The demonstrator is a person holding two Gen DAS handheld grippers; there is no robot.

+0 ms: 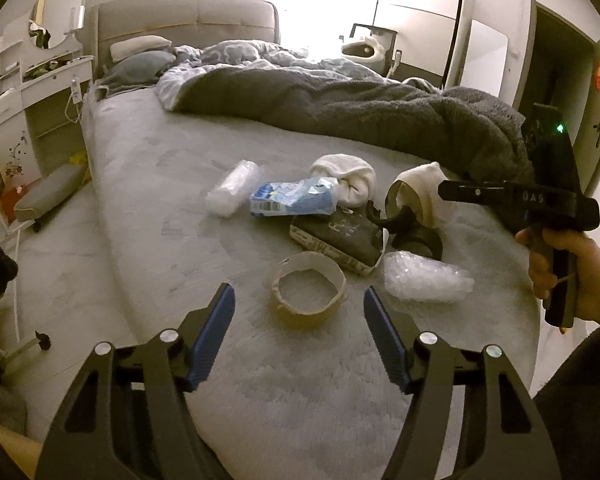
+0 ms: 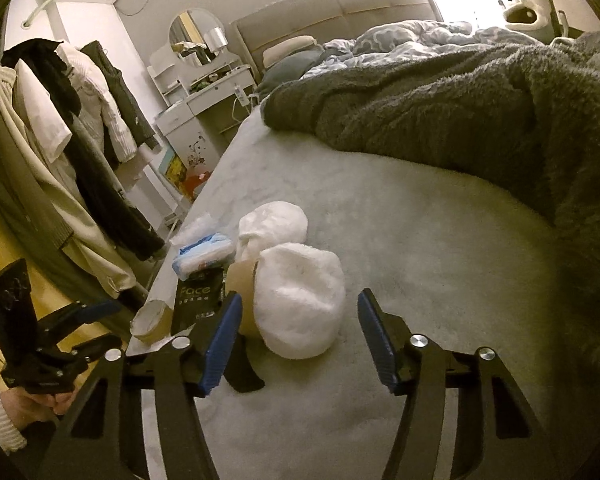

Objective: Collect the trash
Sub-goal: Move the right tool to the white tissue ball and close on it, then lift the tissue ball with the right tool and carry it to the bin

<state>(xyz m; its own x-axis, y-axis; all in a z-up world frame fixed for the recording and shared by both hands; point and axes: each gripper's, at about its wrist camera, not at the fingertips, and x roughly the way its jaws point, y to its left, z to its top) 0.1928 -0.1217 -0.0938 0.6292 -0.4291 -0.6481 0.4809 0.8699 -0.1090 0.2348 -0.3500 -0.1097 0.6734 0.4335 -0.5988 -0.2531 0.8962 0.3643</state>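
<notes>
The trash lies heaped on the bed (image 1: 172, 184). The left hand-held gripper (image 1: 299, 303) is spread, empty, framing the tape roll (image 1: 309, 294); best to straddle its wall before squeezing. The right hand-held gripper (image 2: 298, 314), also spread and empty, faces a white sock ball (image 2: 300, 300).

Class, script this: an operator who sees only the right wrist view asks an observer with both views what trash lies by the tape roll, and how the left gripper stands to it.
Operator: Is there trash near the tape roll that I miss?
Observer: Yes. In the left wrist view a crumpled clear plastic wad lies on the bed, just right of the roll.
Operator: How does the left gripper stand to the roll?
Observer: It is open, and the roll lies just ahead, lined up between its fingers, untouched.
</notes>
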